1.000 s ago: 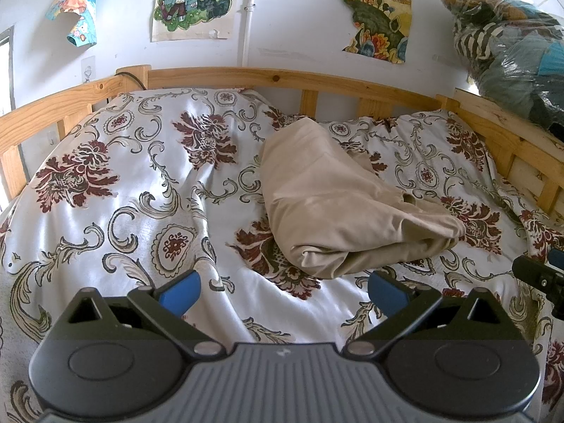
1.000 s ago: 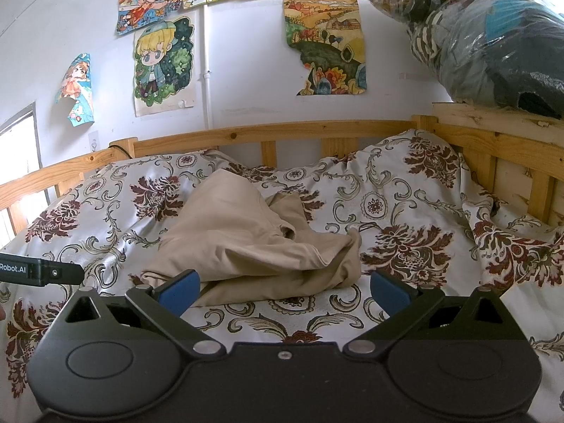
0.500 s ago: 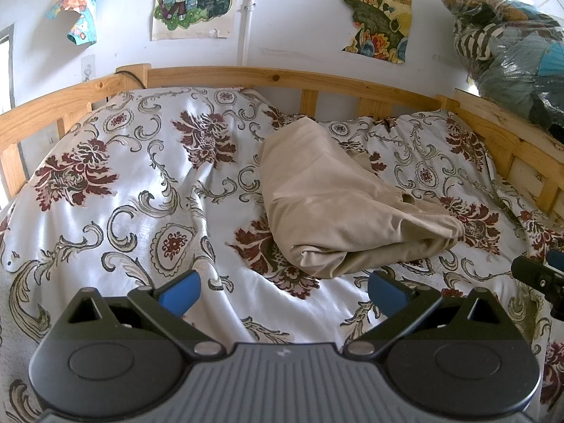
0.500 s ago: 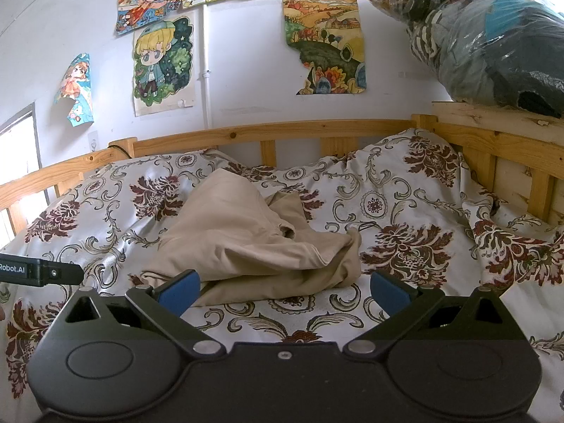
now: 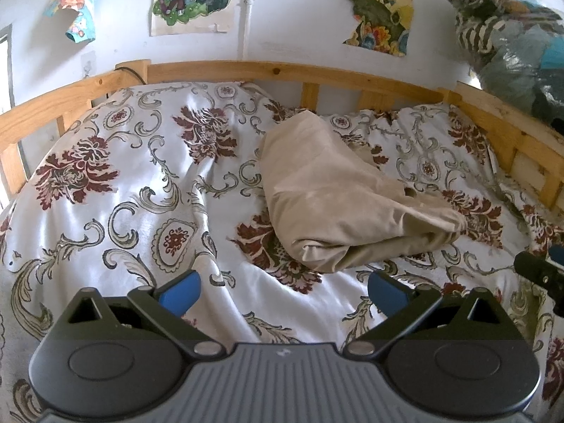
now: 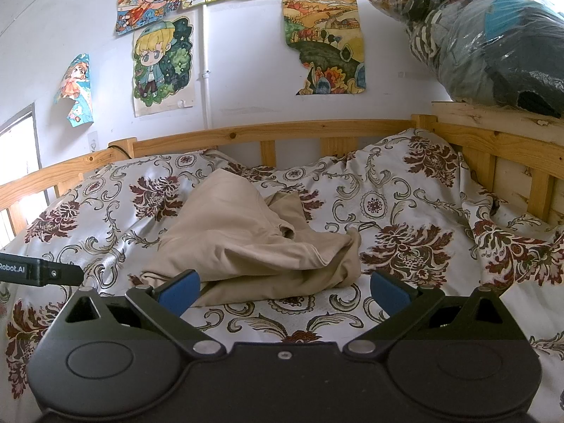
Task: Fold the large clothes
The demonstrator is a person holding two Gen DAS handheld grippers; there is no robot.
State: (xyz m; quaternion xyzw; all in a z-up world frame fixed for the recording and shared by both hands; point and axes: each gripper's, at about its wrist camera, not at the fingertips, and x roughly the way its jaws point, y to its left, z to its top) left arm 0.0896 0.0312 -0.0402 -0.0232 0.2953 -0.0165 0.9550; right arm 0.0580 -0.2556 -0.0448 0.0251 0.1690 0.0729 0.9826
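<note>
A beige garment [image 5: 338, 197] lies bunched in a loose heap on the flowered bedspread [image 5: 141, 183], right of the bed's middle. It also shows in the right wrist view [image 6: 253, 243], just ahead and left of centre. My left gripper [image 5: 283, 290] is open and empty, held above the bedspread short of the heap's near edge. My right gripper [image 6: 283, 290] is open and empty, close to the heap's front edge. Each gripper shows at the edge of the other's view: the right one [image 5: 539, 271], the left one [image 6: 38, 273].
A wooden bed rail [image 5: 282, 70] runs round the far side and the right side [image 6: 493, 141]. A clear plastic bag of clothes [image 6: 486, 38] sits on the rail's top at the right. Posters hang on the white wall [image 6: 246, 70].
</note>
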